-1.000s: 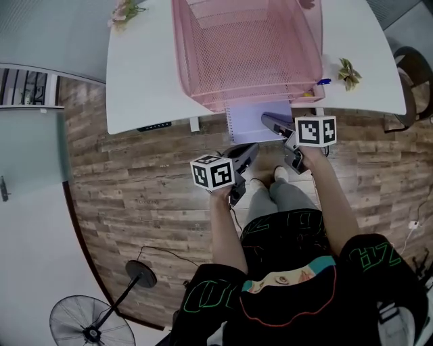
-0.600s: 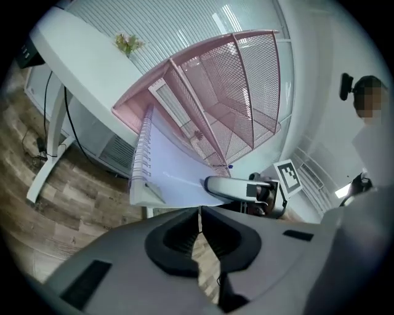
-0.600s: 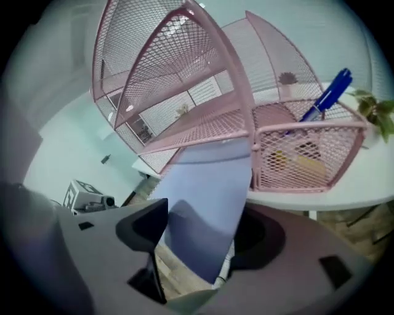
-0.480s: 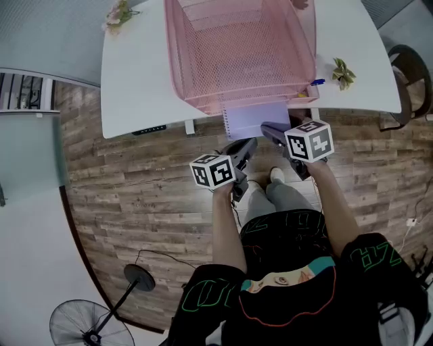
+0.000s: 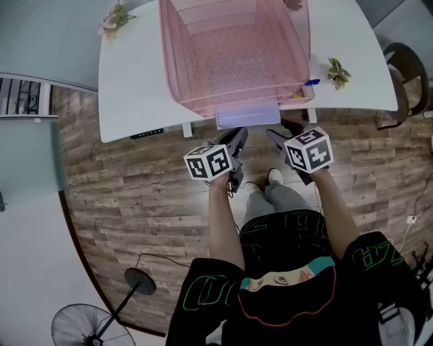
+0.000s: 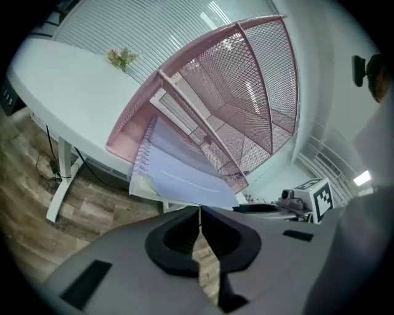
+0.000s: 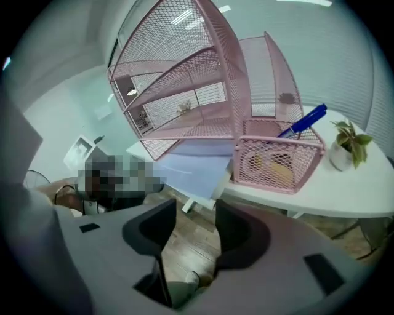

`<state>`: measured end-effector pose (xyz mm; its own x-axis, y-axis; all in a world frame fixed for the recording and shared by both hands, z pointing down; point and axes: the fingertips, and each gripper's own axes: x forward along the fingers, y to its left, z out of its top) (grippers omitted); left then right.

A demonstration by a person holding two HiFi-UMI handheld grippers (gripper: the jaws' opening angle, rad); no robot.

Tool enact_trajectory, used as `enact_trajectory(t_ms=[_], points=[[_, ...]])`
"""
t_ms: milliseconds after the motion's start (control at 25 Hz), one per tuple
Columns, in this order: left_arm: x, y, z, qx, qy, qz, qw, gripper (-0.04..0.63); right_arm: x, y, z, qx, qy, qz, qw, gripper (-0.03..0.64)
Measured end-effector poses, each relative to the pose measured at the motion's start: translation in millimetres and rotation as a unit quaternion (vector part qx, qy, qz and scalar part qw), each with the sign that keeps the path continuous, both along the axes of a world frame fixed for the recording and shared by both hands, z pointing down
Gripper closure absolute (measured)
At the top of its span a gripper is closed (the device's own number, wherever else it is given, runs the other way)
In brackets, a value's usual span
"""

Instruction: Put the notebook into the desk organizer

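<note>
Now the notebook [image 5: 248,115] juts from the organizer [image 5: 230,61] just ahead of both tongs, spine leftward; left tongs [image 5: 237,137] clenched empty, right tongs [image 5: 281,132] closing on nothing.

A white counter [image 5: 135,74] is seen standing on a wood-plank floor [image 5: 135,196]. A pink mesh desk organizer [image 5: 230,47] is set on its middle, close to the front edge. A pale lilac notebook [image 5: 247,115] is laid flat at the organizer's base, and part of it is left projecting past the counter's front edge. A small pink mesh basket [image 7: 280,161] is placed against the organizer's right side, and a blue pen [image 7: 301,122] is held in it. A small potted plant [image 5: 336,69] is stood further right, apart from the basket. A sprig of flowers [image 5: 114,17] is laid near the far left corner.
</note>
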<state>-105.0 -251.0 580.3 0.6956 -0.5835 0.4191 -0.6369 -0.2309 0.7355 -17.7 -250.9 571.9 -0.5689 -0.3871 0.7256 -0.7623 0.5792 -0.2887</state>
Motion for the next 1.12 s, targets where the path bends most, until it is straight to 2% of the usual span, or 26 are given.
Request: enact_trajectory(t_ms=[240,440,600,800,1120], points=[[-1.4,-14.0,2.2,-0.002,-0.028,0.008,0.9996,0.591,7.5,0.2,6.7,0.018,0.049,0.007,0.999,0.591],[5.0,-26.2,7.2,-0.006,-0.058,0.018,0.9981,0.591,-12.0,-6.1,3.6,0.049,0.045,-0.019,0.998,0.592],[6.1,-34.9,9.3,-0.015,-0.060,0.008,0.9980,0.591,-29.8,-19.8,5.4,0.089,0.072,-0.045,0.992,0.592],[2.3,-35.4,10.8,-0.018,-0.064,-0.007,0.9978,0.586,-37.4,-32.3,13.4,0.096,0.098,-0.045,0.989,0.592],[-0.2,-33.7,-10.3,0.009,-0.014,-0.057,0.9982,0.586,-38.3,-48.9,14.4,0.115,0.125,-0.036,0.985,0.604]])
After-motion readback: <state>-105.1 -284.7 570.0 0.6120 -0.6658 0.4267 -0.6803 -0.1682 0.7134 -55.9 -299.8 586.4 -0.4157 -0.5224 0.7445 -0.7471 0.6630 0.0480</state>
